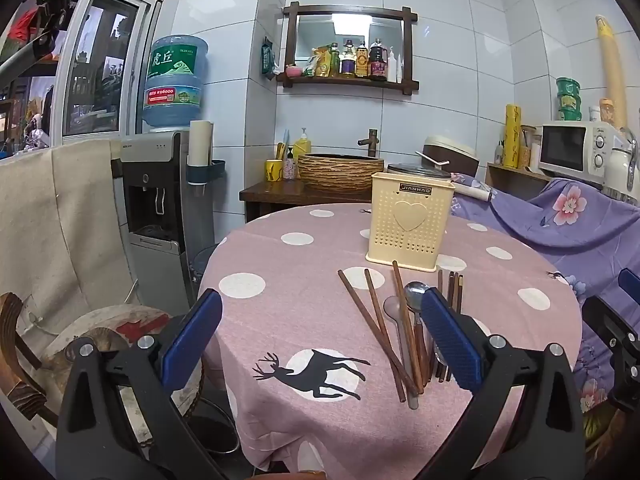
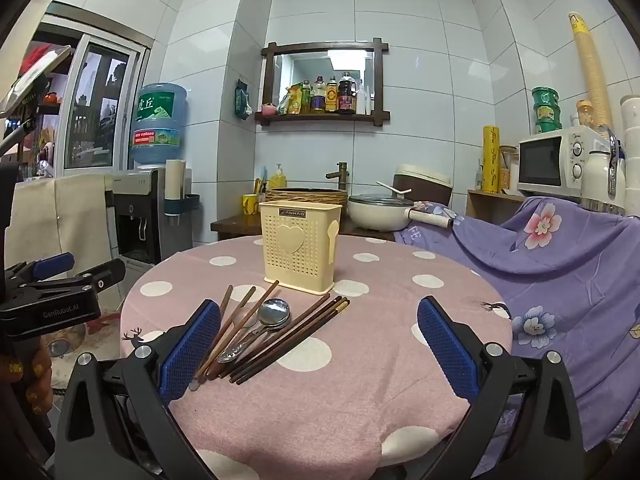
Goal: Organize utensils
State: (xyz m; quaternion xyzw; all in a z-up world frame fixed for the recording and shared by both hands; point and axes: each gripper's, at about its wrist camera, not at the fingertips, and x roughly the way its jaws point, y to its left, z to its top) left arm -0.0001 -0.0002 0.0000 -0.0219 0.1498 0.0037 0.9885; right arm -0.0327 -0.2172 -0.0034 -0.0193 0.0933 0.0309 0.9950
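A cream perforated utensil holder (image 1: 410, 222) (image 2: 300, 246) stands upright on the round pink table (image 1: 288, 304) (image 2: 340, 392). In front of it lies a loose pile of brown chopsticks (image 1: 374, 322) (image 2: 288, 338) and metal spoons (image 1: 416, 294) (image 2: 274, 312). My left gripper (image 1: 320, 336) is open and empty, its right pad just beside the pile. My right gripper (image 2: 320, 352) is open and empty above the table, its left pad next to the pile. The left gripper also shows in the right wrist view (image 2: 76, 268), off the table's left edge.
A water dispenser (image 1: 160, 216) and a cloth-draped chair (image 1: 52, 232) stand left of the table. A purple floral cloth (image 2: 560, 280) covers furniture at right, with a microwave (image 2: 556, 162) behind. A basin (image 1: 340, 170) and a pot (image 2: 380, 210) sit behind the holder.
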